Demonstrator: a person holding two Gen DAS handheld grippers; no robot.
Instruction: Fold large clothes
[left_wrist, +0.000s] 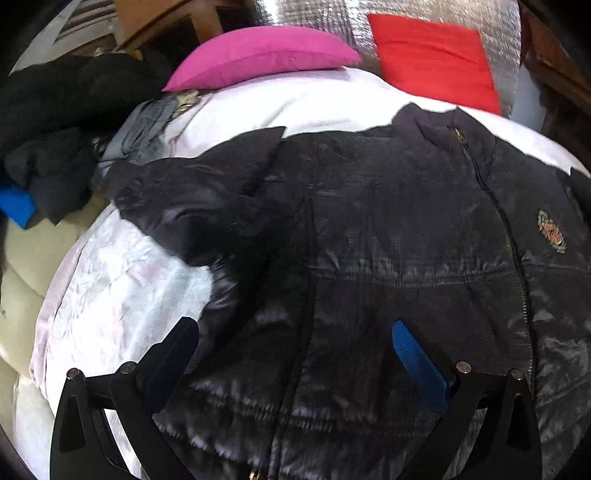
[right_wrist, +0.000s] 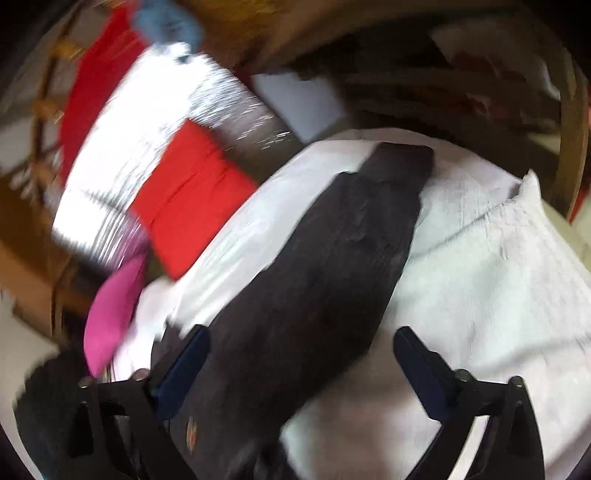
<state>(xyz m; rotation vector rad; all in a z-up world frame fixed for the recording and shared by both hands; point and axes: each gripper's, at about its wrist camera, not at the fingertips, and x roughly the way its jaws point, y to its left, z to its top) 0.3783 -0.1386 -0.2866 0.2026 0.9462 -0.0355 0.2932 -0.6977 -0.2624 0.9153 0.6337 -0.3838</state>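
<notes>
The dark puffer jacket (left_wrist: 369, 229) is lying spread out, front up and zipped, on the white bedding (left_wrist: 122, 295), and both tools are hovering over it with nothing in them. The left gripper (left_wrist: 295, 354) is gaping wide over the lower body of the jacket, close to the hem, with one sleeve (left_wrist: 192, 195) lying bunched ahead of it and off to its left. The right gripper (right_wrist: 301, 365) is spread wide too, holding nothing, and the other sleeve (right_wrist: 332, 243) is running straight out ahead of it, starting between its fingers and ending at the cuff far ahead — that view is blurry though.

My guess is the sleeves are going in first. I'd be pinching each one near the cuff, not mid-arm, since slippery padded fabric is going to slide — then laying it flat across the chest before folding the body.
</notes>
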